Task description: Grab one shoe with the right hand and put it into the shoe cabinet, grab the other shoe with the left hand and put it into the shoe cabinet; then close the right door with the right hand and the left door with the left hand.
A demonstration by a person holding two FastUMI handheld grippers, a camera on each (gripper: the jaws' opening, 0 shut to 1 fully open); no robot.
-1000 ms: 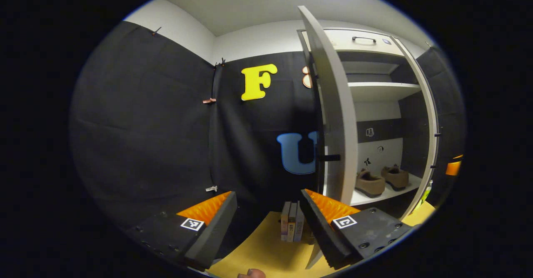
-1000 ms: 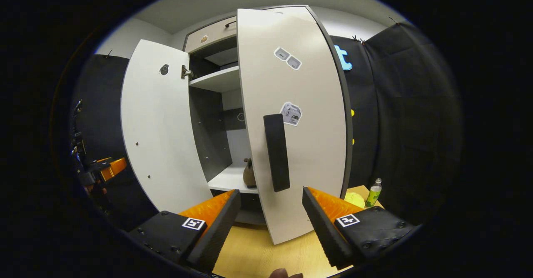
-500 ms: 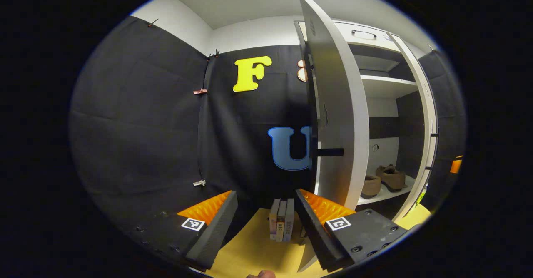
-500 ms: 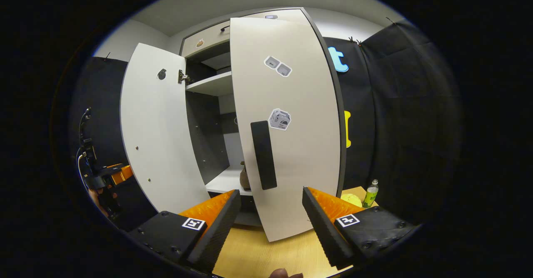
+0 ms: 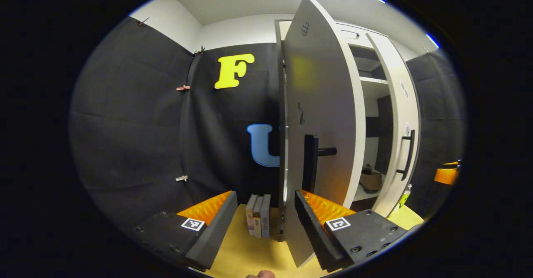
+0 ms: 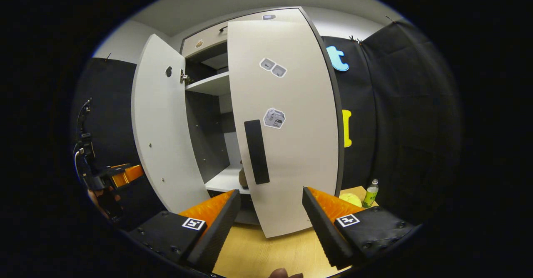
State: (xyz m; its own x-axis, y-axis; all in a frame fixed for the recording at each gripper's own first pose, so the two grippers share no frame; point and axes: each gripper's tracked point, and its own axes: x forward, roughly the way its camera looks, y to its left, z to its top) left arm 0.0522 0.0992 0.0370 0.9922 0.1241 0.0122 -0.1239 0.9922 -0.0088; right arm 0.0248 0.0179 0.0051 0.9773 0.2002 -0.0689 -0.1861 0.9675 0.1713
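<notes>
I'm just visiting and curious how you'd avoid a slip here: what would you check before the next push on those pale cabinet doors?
1. Brown shoes on the cabinet's white lower shelf: ok.
2. Pale right door shut: not ok, ajar.
3. Pale left door shut: not ok, wide open.
4. Right gripper open, holding nothing: ok.
5. Left gripper open, beside the left door's black bar handle: ok.
6. Shoes out of the doors' way: cannot tell.

Right door [image 6: 291, 136] ajar before cabinet [image 6: 208, 84]
</notes>
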